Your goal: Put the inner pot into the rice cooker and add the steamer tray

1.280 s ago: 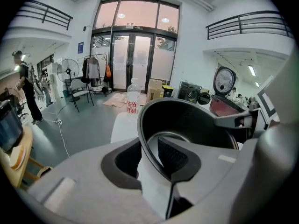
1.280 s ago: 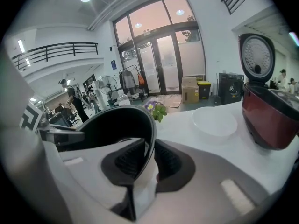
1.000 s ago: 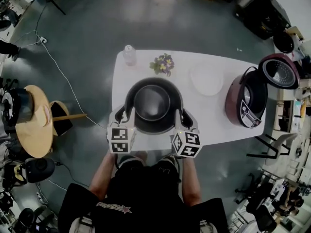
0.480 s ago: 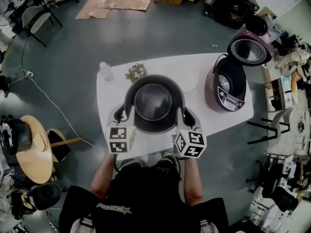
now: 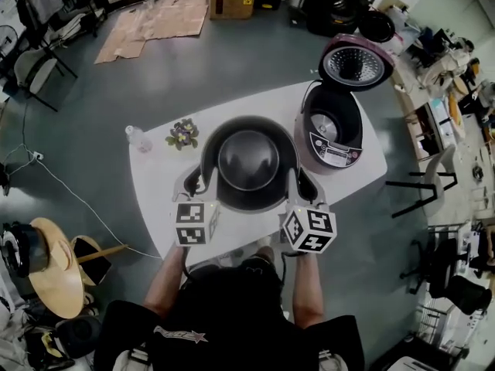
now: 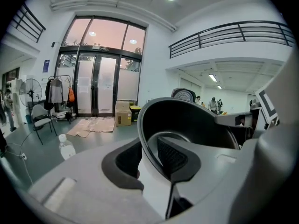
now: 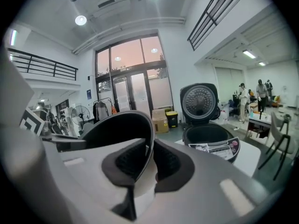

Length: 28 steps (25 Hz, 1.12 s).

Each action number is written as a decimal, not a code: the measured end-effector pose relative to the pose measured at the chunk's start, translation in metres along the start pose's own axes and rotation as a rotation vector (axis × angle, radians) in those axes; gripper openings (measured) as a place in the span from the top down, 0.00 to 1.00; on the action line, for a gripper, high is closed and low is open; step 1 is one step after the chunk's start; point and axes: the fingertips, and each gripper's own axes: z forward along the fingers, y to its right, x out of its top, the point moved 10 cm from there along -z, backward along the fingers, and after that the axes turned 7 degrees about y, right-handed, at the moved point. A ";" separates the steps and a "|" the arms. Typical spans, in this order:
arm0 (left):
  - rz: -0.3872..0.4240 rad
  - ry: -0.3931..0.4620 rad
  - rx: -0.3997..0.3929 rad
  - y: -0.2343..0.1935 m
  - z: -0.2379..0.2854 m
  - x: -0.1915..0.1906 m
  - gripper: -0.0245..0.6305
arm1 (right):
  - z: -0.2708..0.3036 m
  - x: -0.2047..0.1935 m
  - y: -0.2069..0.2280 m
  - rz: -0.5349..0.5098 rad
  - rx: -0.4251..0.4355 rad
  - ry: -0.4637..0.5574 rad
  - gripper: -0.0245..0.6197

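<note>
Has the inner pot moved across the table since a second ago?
Yes. The inner pot has shifted right along the table, away from the flowers and toward the open rice cooker.

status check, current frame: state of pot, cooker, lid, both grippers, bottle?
Inner pot: upright, empty, held by its rim on both sides, not yet in the cooker.
Rice cooker: on the table, cavity empty.
Lid: swung up, open.
Left gripper: shut on the pot's rim.
Right gripper: jaws closing, pot's rim between them.
Bottle: upright on the table.
</note>
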 end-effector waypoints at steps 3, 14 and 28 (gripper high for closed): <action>0.015 0.007 -0.012 0.023 0.018 0.013 0.79 | 0.001 0.013 0.028 0.005 -0.011 0.025 0.87; 0.037 0.072 -0.028 0.101 0.099 0.064 0.79 | 0.027 0.065 0.132 0.013 -0.026 0.095 0.88; 0.063 0.108 -0.051 0.166 0.198 0.102 0.80 | 0.073 0.100 0.233 0.031 -0.056 0.126 0.88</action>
